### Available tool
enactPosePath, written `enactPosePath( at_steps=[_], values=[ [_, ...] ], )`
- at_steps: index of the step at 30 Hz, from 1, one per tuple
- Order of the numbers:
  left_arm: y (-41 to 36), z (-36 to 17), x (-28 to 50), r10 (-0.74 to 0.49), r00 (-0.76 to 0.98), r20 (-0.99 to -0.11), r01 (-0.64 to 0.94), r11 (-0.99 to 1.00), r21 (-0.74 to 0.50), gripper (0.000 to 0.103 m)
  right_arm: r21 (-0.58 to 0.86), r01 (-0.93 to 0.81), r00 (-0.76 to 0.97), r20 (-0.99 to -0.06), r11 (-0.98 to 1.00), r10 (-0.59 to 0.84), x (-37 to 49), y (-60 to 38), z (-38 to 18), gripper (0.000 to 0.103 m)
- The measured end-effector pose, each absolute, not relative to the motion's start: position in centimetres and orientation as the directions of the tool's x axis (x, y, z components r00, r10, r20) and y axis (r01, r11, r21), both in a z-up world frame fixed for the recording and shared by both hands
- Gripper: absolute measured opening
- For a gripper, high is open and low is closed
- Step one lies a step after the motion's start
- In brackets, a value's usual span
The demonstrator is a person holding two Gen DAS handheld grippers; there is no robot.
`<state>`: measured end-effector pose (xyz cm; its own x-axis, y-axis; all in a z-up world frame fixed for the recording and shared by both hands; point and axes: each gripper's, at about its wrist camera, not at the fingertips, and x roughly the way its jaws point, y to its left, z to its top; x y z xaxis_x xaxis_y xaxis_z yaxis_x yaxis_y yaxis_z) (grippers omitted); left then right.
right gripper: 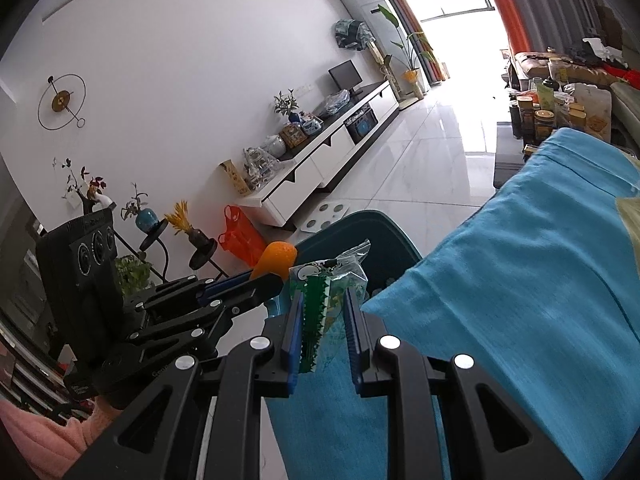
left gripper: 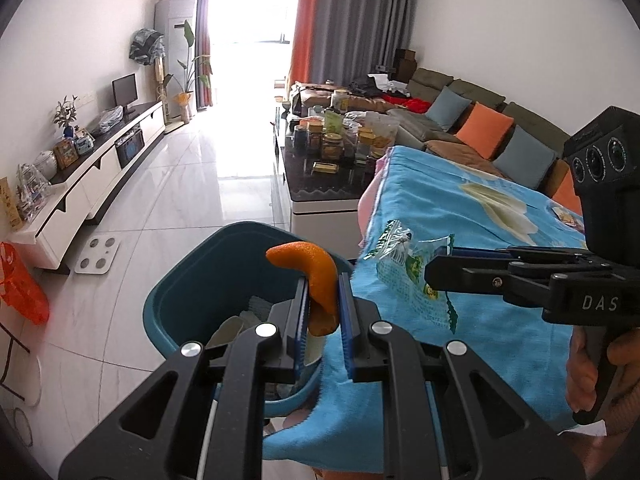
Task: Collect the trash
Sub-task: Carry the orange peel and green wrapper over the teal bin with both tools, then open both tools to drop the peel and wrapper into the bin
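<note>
My left gripper (left gripper: 323, 284) is shut on a curved orange peel (left gripper: 316, 276) and holds it above the rim of a teal trash bin (left gripper: 188, 280) that has scraps inside. My right gripper (right gripper: 324, 300) is shut on a clear green-printed plastic wrapper (right gripper: 332, 280), held by the bin's edge (right gripper: 384, 228) over the blue cloth. In the left wrist view the right gripper (left gripper: 434, 268) pinches the wrapper (left gripper: 400, 256) above the blue cloth. In the right wrist view the left gripper (right gripper: 276, 276) holds the peel (right gripper: 276, 262) just left of the wrapper.
A blue patterned cloth (left gripper: 480, 240) covers the table on the right. Beyond stand a dark coffee table (left gripper: 320, 180) crowded with jars, a sofa with cushions (left gripper: 480, 128), a white TV cabinet (left gripper: 100, 172), a floor scale (left gripper: 97, 255) and an orange plastic bag (left gripper: 20, 284).
</note>
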<state>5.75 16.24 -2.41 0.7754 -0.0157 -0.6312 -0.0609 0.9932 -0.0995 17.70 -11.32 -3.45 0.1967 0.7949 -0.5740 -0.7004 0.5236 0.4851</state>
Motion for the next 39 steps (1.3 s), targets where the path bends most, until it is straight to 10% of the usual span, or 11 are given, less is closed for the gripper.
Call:
enactPosePath(
  at_steps=[39],
  values=[
    [21.0, -8.2, 9.6, 0.027, 0.681, -0.732, -0.203, 0.967, -0.154, 0.016, 0.459, -0.685, 0.137, -0.682, 0.566, 0.719, 20.9, -2.4, -6.4, 0.024]
  ],
)
